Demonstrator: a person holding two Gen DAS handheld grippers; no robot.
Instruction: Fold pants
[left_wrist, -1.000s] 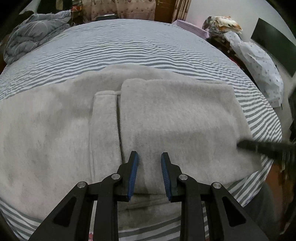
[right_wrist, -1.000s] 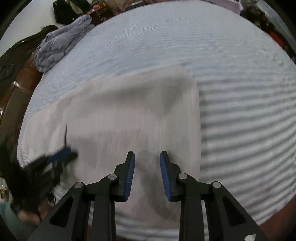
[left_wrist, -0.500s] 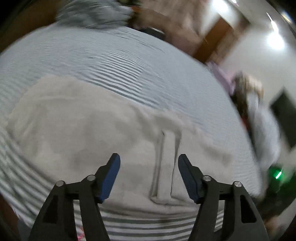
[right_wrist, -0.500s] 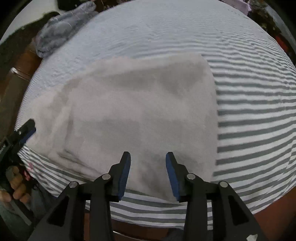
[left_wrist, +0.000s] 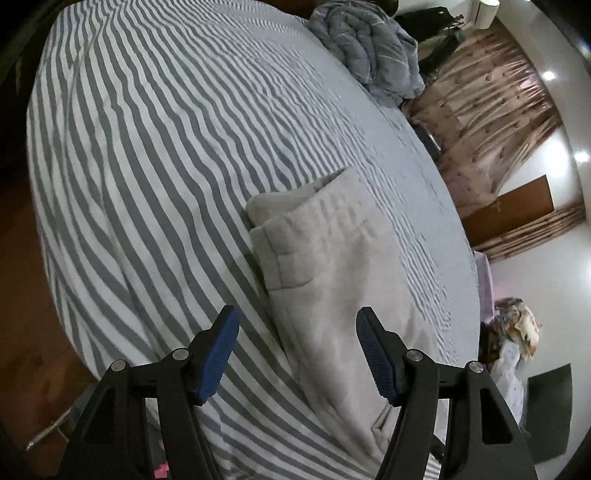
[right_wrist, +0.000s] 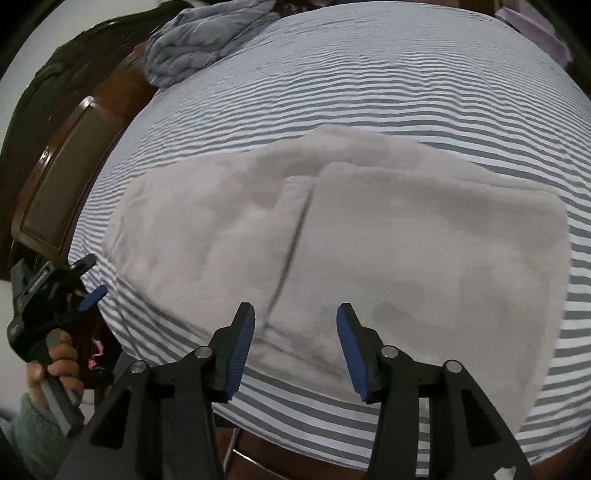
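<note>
Light grey fleece pants (right_wrist: 369, 240) lie folded lengthwise on the striped bed sheet (right_wrist: 332, 81), one layer's edge running down the middle. My right gripper (right_wrist: 295, 312) hovers above their near edge; its jaws are opening and nothing is between them. In the left wrist view the pants (left_wrist: 332, 258) stretch away from their stitched end. My left gripper (left_wrist: 295, 317) stands open over that end, one finger over the sheet and one over the cloth, holding nothing. The right wrist view also shows the left gripper (right_wrist: 92, 278) beside the bed's left edge, held by a hand (right_wrist: 55, 362).
A bundled grey quilt (left_wrist: 373, 48) sits at the far corner of the bed. A dark wooden bed frame (right_wrist: 62, 166) runs along the left side. Wooden floor (left_wrist: 22, 295) lies beyond the mattress edge. Patterned curtains (left_wrist: 480, 92) and a door stand behind.
The left gripper opened wide, rolled and swung from the pants' middle to their left end. The right gripper opened wider and pulled back toward the near edge. The pants stayed flat.
</note>
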